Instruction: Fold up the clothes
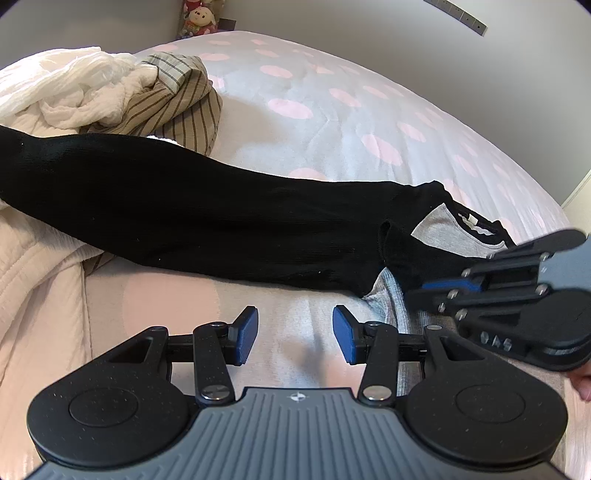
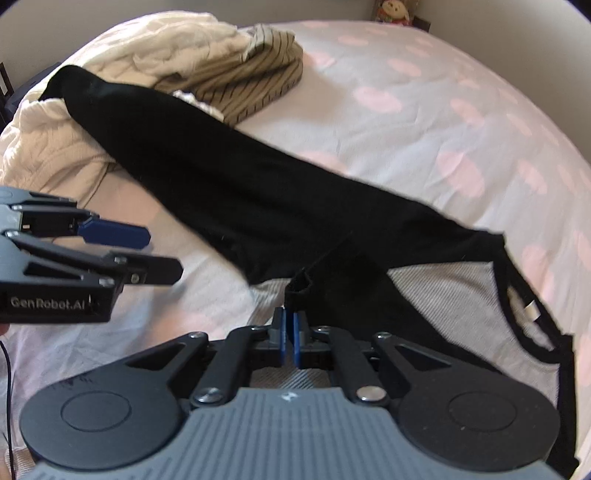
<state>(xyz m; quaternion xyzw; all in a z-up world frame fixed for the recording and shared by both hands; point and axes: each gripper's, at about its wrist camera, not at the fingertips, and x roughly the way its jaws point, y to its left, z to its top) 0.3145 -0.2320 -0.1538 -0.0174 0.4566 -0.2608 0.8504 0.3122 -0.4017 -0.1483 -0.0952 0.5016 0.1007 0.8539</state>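
Over the bed now: a grey bedsheet with pale pink blotches (image 1: 332,110) carries everything. No boxes or baskets here, the bed itself is the only holder. On it lies a grey sweatshirt with long black sleeves and a black neckband (image 2: 461,295), spread near the front edge, neck opening towards the right in the right wrist view. One black sleeve (image 1: 184,206) runs long across the sheet to the far left, its end draped over a heap of cream knitted fabric (image 1: 44,258). Just behind that sits a crumpled tan garment with dark stripes (image 1: 177,107), touching a bunched white cloth (image 1: 74,85). A plush toy (image 1: 199,20) sits in the far corner by the wall.

The right gripper (image 2: 290,325) is low over the grey body of the sweatshirt, its blue pads nearly together, pinching a fold of black sleeve fabric that stands up in a small peak just ahead of the tips. The left gripper (image 1: 295,334) hovers over bare sheet beside the sweatshirt's hem, jaws spread wide, blue pads well apart, nothing between them. It sits just to the left of the right gripper, level with it, fingers pointing across the bed. A sliver of a hand (image 1: 581,384) shows at the right edge.
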